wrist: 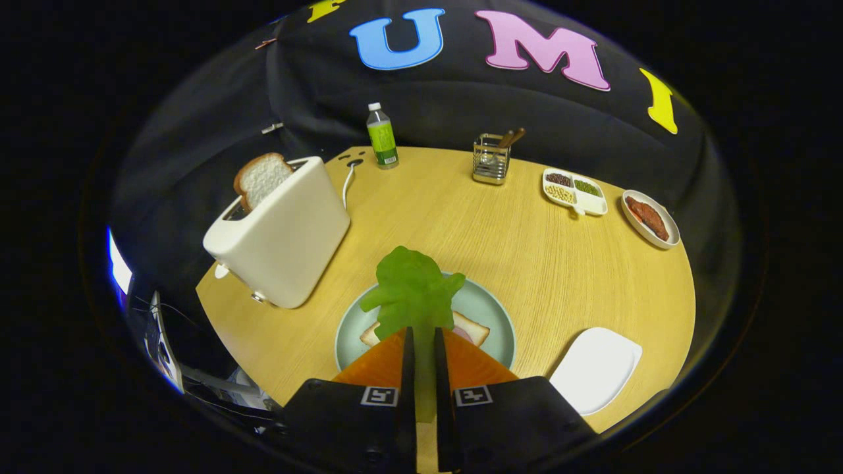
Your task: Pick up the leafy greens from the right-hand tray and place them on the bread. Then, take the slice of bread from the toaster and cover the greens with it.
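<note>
Now: greens held over the bread

Firmly clamped, the gripper (421, 345) has both fingers pressed on the stem end of the leafy greens (411, 289), whose frilly leaf stands out ahead of the fingertips. Beneath the leaf, at the near edge of the tabletop (500, 230), sits a pale green plate (490, 313) carrying a slice of bread (471, 327) with something pink on it. Whether the leaf touches the bread I cannot tell. A white tray (596, 368) lies bare near the right edge. The white toaster (283, 230) stands at the left edge, a bread slice (261, 179) sticking out of its slot. Along the far edge stand a bottle (382, 136) and a utensil holder (491, 158).
</note>
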`<state>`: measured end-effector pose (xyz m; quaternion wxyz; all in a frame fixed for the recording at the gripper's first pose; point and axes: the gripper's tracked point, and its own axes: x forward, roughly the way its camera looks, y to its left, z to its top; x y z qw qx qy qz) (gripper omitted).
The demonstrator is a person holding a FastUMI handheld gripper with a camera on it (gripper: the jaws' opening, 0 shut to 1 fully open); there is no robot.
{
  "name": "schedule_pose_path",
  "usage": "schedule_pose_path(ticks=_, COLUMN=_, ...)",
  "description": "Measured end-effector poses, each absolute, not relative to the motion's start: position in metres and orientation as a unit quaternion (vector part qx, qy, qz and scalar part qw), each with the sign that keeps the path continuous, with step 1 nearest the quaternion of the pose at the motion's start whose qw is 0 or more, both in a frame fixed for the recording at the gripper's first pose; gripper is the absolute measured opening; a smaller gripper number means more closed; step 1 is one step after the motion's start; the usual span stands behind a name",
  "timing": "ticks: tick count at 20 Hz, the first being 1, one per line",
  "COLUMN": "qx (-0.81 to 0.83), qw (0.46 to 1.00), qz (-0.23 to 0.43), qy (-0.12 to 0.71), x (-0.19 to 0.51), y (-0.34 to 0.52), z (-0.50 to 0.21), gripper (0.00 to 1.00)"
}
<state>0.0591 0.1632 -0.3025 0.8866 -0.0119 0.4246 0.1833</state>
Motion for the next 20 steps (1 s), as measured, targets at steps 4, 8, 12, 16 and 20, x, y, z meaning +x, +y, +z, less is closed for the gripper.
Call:
schedule_pose_path(ticks=4, qx=-0.018, qw=0.888, qz=0.190, qy=0.419, x=0.063, y=0.171, z=-0.308, gripper=0.42)
schedule_pose_path(ticks=8, qx=-0.025, qw=0.894, qz=0.189, qy=0.407, x=0.064, y=0.171, z=-0.301, gripper=0.99)
schedule_pose_path(ticks=12, qx=-0.035, qw=0.906, qz=0.188, qy=0.378, x=0.070, y=0.171, z=-0.277, gripper=0.99)
schedule_pose_path(ticks=16, qx=-0.054, qw=0.920, qz=0.210, qy=0.327, x=0.075, y=0.187, z=-0.233, gripper=0.99)
schedule_pose_path(ticks=20, qx=-0.050, qw=0.926, qz=0.243, qy=0.284, x=0.076, y=0.223, z=-0.185, gripper=0.99)
